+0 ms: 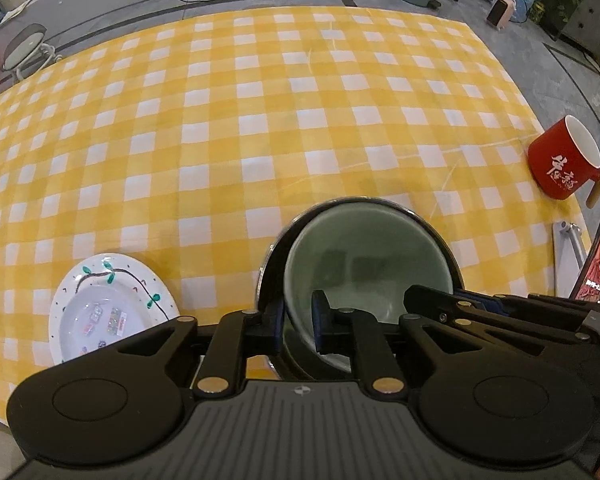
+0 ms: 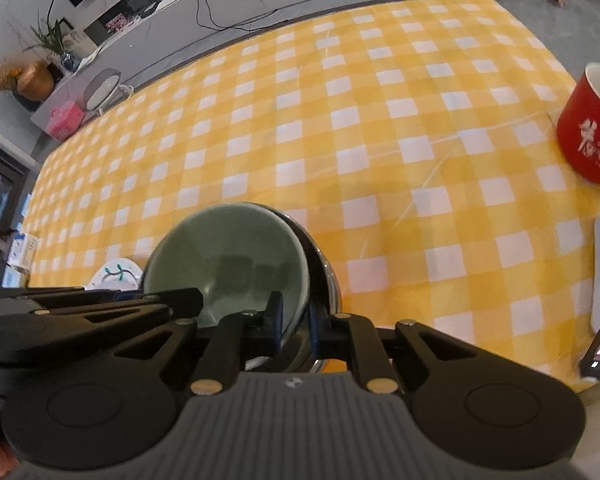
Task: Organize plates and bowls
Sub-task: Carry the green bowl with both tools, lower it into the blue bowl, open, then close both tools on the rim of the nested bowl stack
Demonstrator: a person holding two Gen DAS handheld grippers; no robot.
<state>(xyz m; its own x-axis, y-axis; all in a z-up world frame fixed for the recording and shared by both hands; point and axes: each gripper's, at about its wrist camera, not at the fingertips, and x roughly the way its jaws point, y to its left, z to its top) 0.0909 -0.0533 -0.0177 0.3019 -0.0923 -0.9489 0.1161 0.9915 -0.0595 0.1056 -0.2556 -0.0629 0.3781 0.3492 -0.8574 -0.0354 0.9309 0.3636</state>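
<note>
A pale green bowl (image 1: 364,264) sits inside a larger dark bowl with a shiny rim (image 1: 272,248) near the front of the table. My left gripper (image 1: 299,322) straddles the green bowl's near-left wall, one pad inside and one outside, shut on it. My right gripper (image 2: 295,320) clamps the same green bowl (image 2: 228,248) at its near-right wall, just inside the dark bowl (image 2: 320,264). A white plate painted with green leaves (image 1: 112,304) lies left of the bowls, partly hidden by my left gripper.
A yellow-and-white checked cloth (image 1: 260,120) covers the table. A red mug with white lettering (image 1: 560,164) stands at the right edge. A phone on a stand (image 1: 598,264) is propped at the near right. Chairs, plants and cables lie beyond the far edge.
</note>
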